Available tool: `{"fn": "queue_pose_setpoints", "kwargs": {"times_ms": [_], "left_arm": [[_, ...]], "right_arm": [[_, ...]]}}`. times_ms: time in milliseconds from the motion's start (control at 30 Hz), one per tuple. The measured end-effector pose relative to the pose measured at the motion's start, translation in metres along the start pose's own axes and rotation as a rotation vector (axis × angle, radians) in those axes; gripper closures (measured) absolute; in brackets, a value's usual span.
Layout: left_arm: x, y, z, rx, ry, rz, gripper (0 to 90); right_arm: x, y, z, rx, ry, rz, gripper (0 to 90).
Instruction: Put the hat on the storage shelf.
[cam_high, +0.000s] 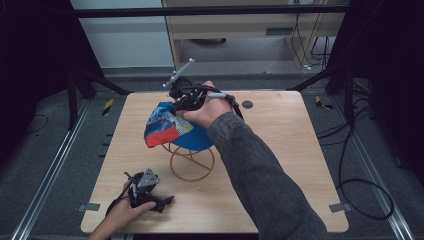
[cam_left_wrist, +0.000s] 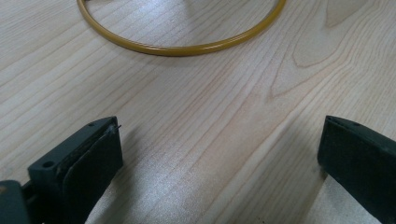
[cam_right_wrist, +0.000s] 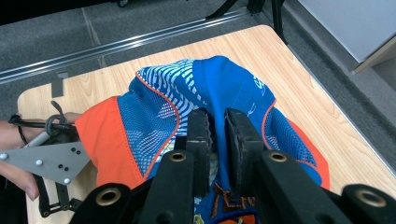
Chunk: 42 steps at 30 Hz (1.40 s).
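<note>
The blue-and-orange cap (cam_right_wrist: 187, 107) was pinched by the right gripper (cam_right_wrist: 218, 140) above the yellow wire stand (cam_high: 192, 161); the left gripper (cam_high: 150, 192) rested open-fingered on the tabletop (cam_high: 280, 150); the crown should probably be centred before release.

The cap (cam_high: 170, 127) hides the wire stand's (cam_high: 192, 162) top.

Light: dim surround, table (cam_high: 280, 150) evenly lit from above.
Shadows: soft, under left gripper (cam_left_wrist: 219, 158) jaws.
Glare: faint sheen on wood.
Focus: near jaws slightly blurred.
</note>
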<state>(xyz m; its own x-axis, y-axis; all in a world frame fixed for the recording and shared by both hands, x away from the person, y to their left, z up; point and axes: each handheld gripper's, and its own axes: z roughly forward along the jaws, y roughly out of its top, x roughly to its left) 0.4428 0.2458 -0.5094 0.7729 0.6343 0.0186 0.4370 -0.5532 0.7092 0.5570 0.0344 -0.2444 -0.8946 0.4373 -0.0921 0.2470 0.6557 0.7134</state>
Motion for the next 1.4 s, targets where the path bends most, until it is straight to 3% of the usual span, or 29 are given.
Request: {"fn": "queue_pose_setpoints", "kwargs": {"times_ms": [667,1400], "left_arm": [[0.0001,0.0000,0.0001,-0.001,0.000,0.001,0.0],[0.0001,0.0000,0.0000,0.000,0.000,0.000,0.0]], "right_arm": [[0.0024,-0.0048,-0.0002,0.004,-0.043,0.016,40.4],[0.0046,-0.0065,-0.0010,-0.009,-0.036,0.030,25.9]]}}
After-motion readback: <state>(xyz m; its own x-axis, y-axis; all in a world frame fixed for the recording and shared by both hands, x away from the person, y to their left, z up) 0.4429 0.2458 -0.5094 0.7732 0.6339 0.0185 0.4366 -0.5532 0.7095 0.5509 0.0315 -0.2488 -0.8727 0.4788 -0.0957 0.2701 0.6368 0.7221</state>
